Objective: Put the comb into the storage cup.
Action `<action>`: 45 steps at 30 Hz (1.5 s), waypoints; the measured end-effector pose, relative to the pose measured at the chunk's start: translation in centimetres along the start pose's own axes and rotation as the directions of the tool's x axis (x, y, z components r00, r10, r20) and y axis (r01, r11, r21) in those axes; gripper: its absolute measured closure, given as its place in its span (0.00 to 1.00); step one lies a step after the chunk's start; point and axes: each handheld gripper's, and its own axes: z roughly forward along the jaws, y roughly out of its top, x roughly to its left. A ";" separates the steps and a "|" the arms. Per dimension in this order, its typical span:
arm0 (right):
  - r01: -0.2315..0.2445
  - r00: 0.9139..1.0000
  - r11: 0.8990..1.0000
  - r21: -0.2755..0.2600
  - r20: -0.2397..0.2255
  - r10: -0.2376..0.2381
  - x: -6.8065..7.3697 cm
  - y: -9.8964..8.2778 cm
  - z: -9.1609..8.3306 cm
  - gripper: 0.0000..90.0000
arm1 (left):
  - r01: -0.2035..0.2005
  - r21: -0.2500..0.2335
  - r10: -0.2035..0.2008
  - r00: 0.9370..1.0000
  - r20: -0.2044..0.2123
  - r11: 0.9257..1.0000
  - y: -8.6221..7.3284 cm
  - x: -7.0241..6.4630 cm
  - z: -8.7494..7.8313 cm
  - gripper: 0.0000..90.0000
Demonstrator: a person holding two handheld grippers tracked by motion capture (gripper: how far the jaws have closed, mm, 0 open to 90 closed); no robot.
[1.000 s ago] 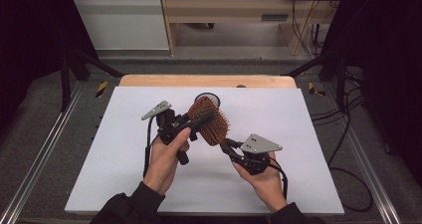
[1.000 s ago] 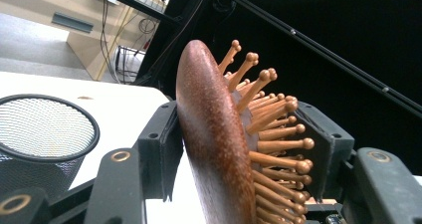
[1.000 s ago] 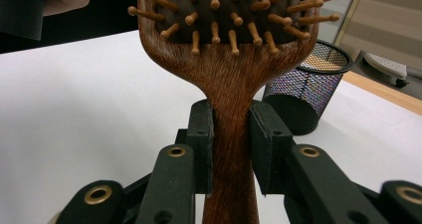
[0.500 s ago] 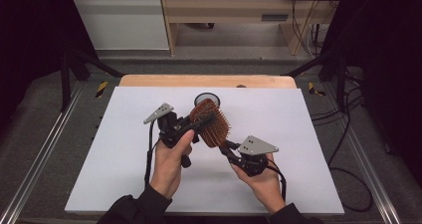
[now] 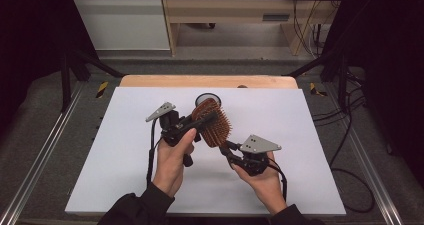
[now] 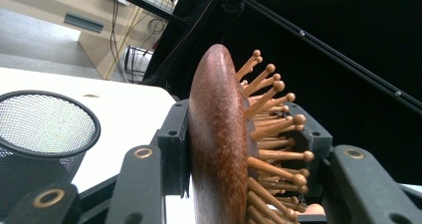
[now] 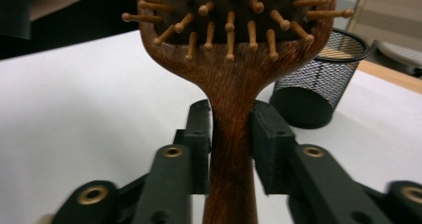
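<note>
A wooden hairbrush (image 5: 214,124) with round-tipped pegs is held above the white table between both grippers. My left gripper (image 5: 204,120) is shut on the brush head (image 6: 219,144), one pad on the smooth back and the other among the pegs; its jaws have just been closing. My right gripper (image 5: 226,146) has the brush handle (image 7: 233,134) between its pads. Its jaws have just been opening a little, but the pads still lie against the handle with no gap visible.
A black mesh cup (image 5: 205,98) stands upright on the white table top (image 5: 300,135) just behind the brush, also visible as the mesh cup (image 7: 318,84) to the right of the handle. A wooden strip (image 5: 150,81) runs along the far edge.
</note>
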 end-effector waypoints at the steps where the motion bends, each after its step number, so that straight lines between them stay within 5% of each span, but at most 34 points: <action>1: -0.013 1.000 1.000 0.002 0.003 0.013 -0.1 0.0 0.0 0.64 | -0.003 -0.001 0.003 1.000 -0.003 1.000 0.2 0.1 0.1 0.58; 8: -0.084 0.996 0.996 -0.005 -0.003 0.084 -1.4 -0.4 -1.6 0.33 | -0.033 -0.028 0.033 0.999 -0.031 0.999 2.5 1.0 0.3 0.58; 15: -0.106 0.989 0.991 -0.086 0.093 0.114 -3.0 -1.5 -3.2 0.12 | -0.089 -0.062 0.086 0.995 -0.050 0.994 5.7 1.0 0.6 0.58; 20: -0.090 0.982 0.993 -0.078 0.158 0.101 -3.6 -2.3 -3.6 0.13 | -0.145 -0.059 0.141 0.987 -0.073 0.988 7.4 1.0 1.1 0.58; 29: -0.107 0.974 0.988 -0.110 0.189 0.127 -4.0 -3.3 -6.2 0.16 | -0.183 -0.050 0.177 0.978 -0.110 0.982 9.2 2.0 2.6 0.58; 33: -0.074 0.979 0.992 -0.101 0.180 0.091 -4.3 -4.2 -7.1 0.16 | -0.192 -0.058 0.185 0.976 -0.118 0.980 10.1 2.3 3.1 0.58; 38: -0.035 0.969 0.995 -0.089 0.240 0.056 -5.3 -4.7 -7.3 0.11 | -0.193 -0.070 0.182 0.974 -0.138 0.979 11.1 2.9 3.7 0.58; 45: -0.094 0.956 0.991 -0.093 0.271 0.116 -6.6 -5.4 -7.8 0.06 | -0.195 -0.074 0.183 0.971 -0.151 0.978 12.0 3.5 4.8 0.58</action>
